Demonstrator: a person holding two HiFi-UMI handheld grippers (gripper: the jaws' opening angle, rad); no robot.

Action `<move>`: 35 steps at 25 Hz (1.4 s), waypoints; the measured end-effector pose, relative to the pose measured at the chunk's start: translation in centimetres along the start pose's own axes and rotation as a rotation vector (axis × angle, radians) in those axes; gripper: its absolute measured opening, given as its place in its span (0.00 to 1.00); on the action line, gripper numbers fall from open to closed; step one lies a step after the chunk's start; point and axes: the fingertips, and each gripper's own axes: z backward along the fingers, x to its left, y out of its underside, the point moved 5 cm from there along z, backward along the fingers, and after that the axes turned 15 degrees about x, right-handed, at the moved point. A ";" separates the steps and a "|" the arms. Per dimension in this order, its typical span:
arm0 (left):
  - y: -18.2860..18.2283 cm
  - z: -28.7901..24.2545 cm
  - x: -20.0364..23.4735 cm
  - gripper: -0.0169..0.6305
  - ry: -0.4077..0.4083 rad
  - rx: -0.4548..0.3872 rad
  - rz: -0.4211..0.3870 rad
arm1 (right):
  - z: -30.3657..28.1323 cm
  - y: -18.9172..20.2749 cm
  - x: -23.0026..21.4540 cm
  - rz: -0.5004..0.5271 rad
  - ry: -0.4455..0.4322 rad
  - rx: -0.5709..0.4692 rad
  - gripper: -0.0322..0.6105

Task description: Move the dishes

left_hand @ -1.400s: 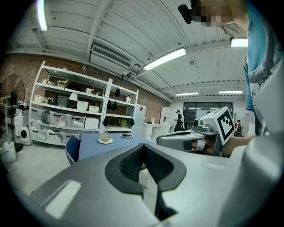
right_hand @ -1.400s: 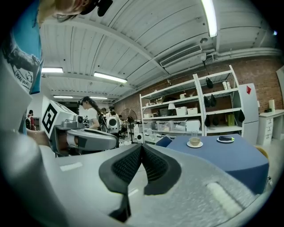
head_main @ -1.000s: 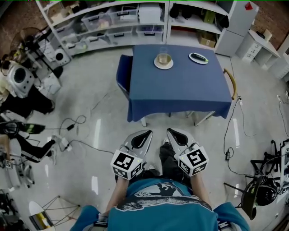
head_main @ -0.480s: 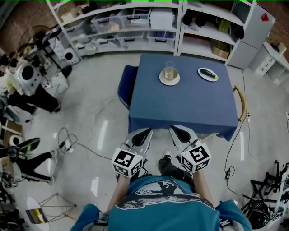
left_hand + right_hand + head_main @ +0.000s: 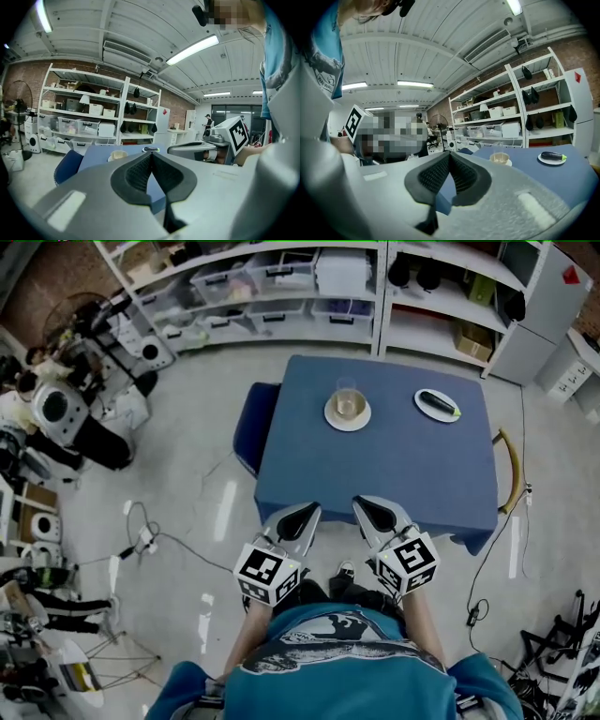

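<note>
Blue tablecloth [image 5: 394, 484] in my head view: a glass [image 5: 347, 397] on a plate [image 5: 348, 421] and a second plate [image 5: 437, 406] stand at its far side. Left gripper view: my left gripper [image 5: 151, 154] has its jaws together, holding nothing. Right gripper view: my right gripper [image 5: 450, 154] likewise closed and empty.

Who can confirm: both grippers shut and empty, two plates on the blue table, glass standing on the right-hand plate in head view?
One error: in the head view the glass stands on the left plate, not the right plate. Rest holds: left gripper and right gripper shut and empty, both plates on the blue table.
</note>
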 end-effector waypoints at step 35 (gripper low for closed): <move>-5.8 -8.2 15.0 0.05 0.140 0.060 -0.043 | -16.8 -6.5 -16.4 0.082 0.296 0.140 0.23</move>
